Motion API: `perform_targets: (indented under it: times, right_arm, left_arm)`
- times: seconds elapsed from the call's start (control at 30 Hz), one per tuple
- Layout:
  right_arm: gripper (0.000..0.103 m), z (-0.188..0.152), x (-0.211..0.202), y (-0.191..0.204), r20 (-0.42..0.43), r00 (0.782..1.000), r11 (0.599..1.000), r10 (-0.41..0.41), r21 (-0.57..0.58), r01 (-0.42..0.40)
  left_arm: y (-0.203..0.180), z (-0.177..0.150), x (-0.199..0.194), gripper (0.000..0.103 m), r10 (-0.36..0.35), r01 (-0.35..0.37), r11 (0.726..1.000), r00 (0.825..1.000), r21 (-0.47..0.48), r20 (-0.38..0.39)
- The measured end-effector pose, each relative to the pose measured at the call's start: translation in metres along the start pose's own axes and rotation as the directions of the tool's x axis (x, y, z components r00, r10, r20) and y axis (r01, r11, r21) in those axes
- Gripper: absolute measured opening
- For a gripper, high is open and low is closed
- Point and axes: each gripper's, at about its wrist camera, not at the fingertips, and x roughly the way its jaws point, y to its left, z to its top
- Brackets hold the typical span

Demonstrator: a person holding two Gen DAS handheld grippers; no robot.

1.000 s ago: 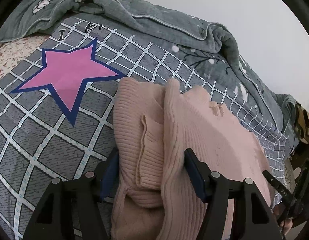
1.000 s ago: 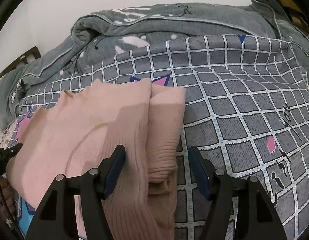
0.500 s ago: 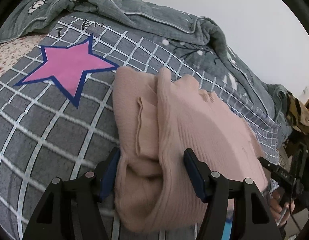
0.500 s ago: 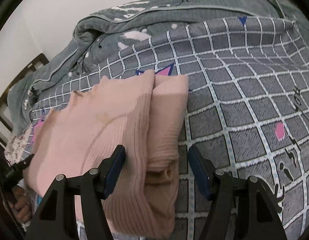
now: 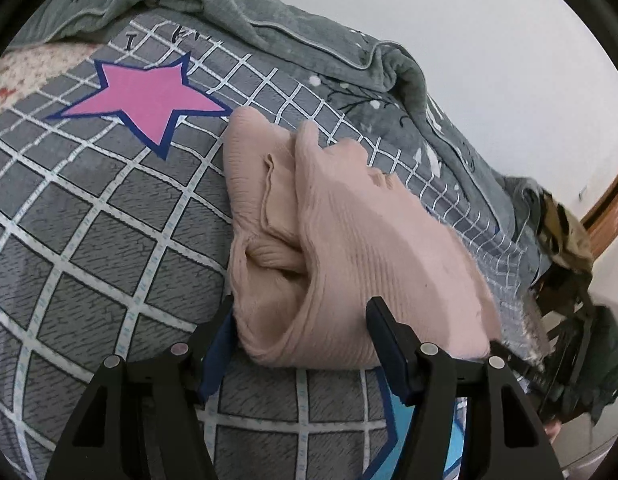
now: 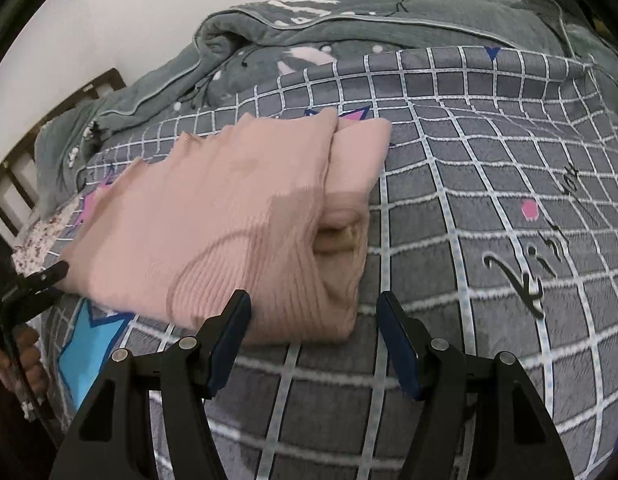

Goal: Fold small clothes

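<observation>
Two grippers face one pink ribbed sweater (image 5: pixel 349 240) from its near edge, and that sweater is the landmark for everything else. It lies on a grey checked bedspread (image 5: pixel 109 240), already doubled so that both sleeves are tucked inward and the body forms a thick bundle. A pink star (image 5: pixel 149 100) printed on the bedspread sits just beyond the sweater's far left corner, and a rumpled grey-green blanket (image 6: pixel 269 40) is heaped well behind it.

The left gripper (image 5: pixel 301 344) has its jaws spread at the sweater's near left corner, the hem lying between them with no pinch visible. The right gripper (image 6: pixel 313 328) is likewise spread at the near right corner, its left finger against the hem and nothing clamped.

My reading is that the sleeve folds are done and the crosswise fold is in hand. The next move seems to call for both grippers to close on the near hem together, lift it evenly and carry it toward the far edge, keeping the tucked sleeves from slipping out
</observation>
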Motion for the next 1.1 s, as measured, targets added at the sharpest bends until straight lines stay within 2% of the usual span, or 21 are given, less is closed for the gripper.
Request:
perform_targets:
  times: [0.17,0.37,0.47,0.53,0.57,0.6,0.67,0.7,0.73,0.83,1.03,1.1]
  right_arm:
    - [0.064,-0.003,-0.004,-0.009,0.010,0.999,0.997,0.043,0.060,-0.043]
    - [0.065,0.002,0.004,-0.008,0.021,0.999,0.995,0.027,0.100,-0.029]
    - [0.065,0.008,0.011,-0.005,0.019,1.000,0.994,0.014,0.108,-0.016]
    - [0.064,0.012,0.017,-0.005,0.017,1.000,0.992,0.013,0.122,-0.015]
    - [0.063,0.013,0.019,-0.005,0.018,1.000,0.991,0.008,0.133,-0.010]
    - [0.059,0.015,0.022,-0.005,0.019,1.000,0.989,-0.004,0.146,0.002]
    - [0.041,0.018,0.025,-0.003,0.016,1.000,0.989,-0.027,0.149,0.024]
    - [0.021,0.019,0.027,-0.002,0.010,1.000,0.990,-0.020,0.141,0.019]
    - [0.016,0.019,0.028,-0.001,0.006,1.000,0.990,0.012,0.141,-0.013]
    - [0.013,0.017,0.021,-0.001,0.034,0.999,0.987,0.017,0.160,-0.022]
    - [0.012,0.012,0.000,-0.007,0.085,0.994,0.970,0.067,0.226,-0.085]
    - [0.012,0.010,-0.008,-0.003,0.097,0.994,0.976,0.058,0.204,-0.077]
  left_arm:
    - [-0.001,0.007,0.010,0.061,0.000,0.001,0.999,1.000,-0.046,0.015]
    - [-0.009,0.007,0.013,0.059,0.046,-0.045,0.999,0.999,-0.021,0.027]
    - [-0.007,0.007,0.012,0.053,0.053,-0.052,0.998,0.998,-0.033,0.030]
    - [-0.003,0.008,0.010,0.044,0.051,-0.049,0.997,0.998,-0.057,0.033]
    - [-0.001,0.008,0.010,0.042,0.047,-0.045,0.997,0.998,-0.065,0.033]
    - [0.001,0.008,0.009,0.038,0.045,-0.043,0.997,0.998,-0.072,0.033]
    - [0.005,0.007,0.009,0.027,0.034,-0.032,0.996,0.999,-0.086,0.032]
    - [0.006,0.007,0.009,0.018,0.022,-0.018,0.995,0.999,-0.096,0.031]
    - [0.009,0.006,0.008,0.015,0.002,0.001,0.994,1.000,-0.114,0.031]
    - [0.013,0.004,0.005,0.013,-0.028,0.034,0.988,0.999,-0.148,0.039]
    - [0.010,-0.005,-0.009,0.011,-0.044,0.052,0.988,0.997,-0.145,0.058]
    - [0.009,-0.010,-0.014,0.011,-0.051,0.060,0.988,0.997,-0.145,0.063]
